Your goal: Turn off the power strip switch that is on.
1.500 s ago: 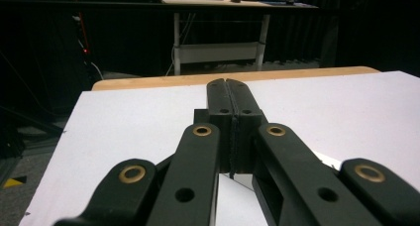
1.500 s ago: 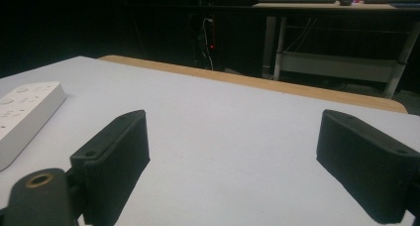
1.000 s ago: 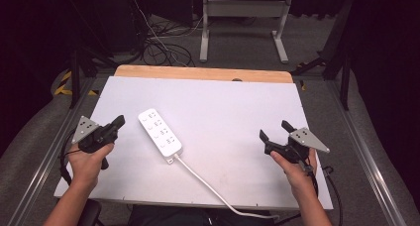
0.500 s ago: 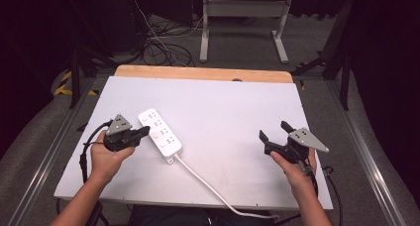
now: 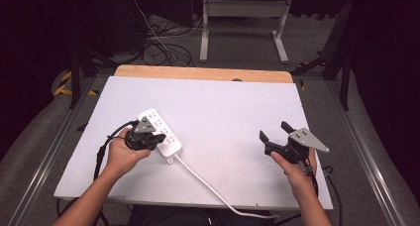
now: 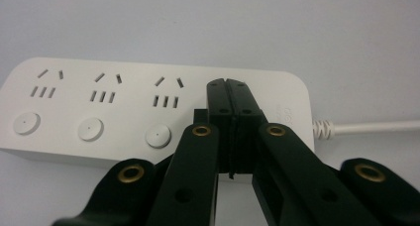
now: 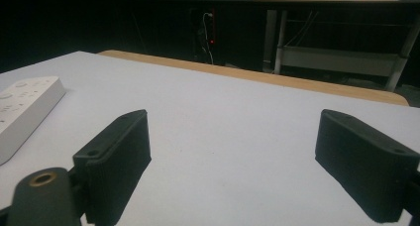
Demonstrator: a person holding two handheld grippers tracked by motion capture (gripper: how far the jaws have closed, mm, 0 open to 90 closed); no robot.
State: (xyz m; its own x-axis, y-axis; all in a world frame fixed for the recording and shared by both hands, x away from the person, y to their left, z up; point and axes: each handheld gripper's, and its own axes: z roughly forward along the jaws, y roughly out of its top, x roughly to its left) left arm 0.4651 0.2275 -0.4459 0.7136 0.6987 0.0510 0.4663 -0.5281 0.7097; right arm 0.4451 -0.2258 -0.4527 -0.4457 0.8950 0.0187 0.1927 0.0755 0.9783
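a dark room with cables on the floor is surrounding a white table [image 5: 223, 112] that has a wooden strip along its far edge. a white power strip [image 5: 161, 132] is lying flat on the left part of the table, angled, with its white cord [image 5: 213, 189] running toward the near edge. the person's left hand [image 5: 121, 154] is holding the left gripper [image 5: 159, 138] over the cord end of the power strip. in the left gripper view its two black jaws are pressing together with nothing between them, their tips sitting over the strip's top face beside the third socket. the right hand [image 5: 292, 169] is holding the right gripper [image 5: 274, 134] well apart on the right side, just above bare table, its jaws spreading wide and holding nothing.
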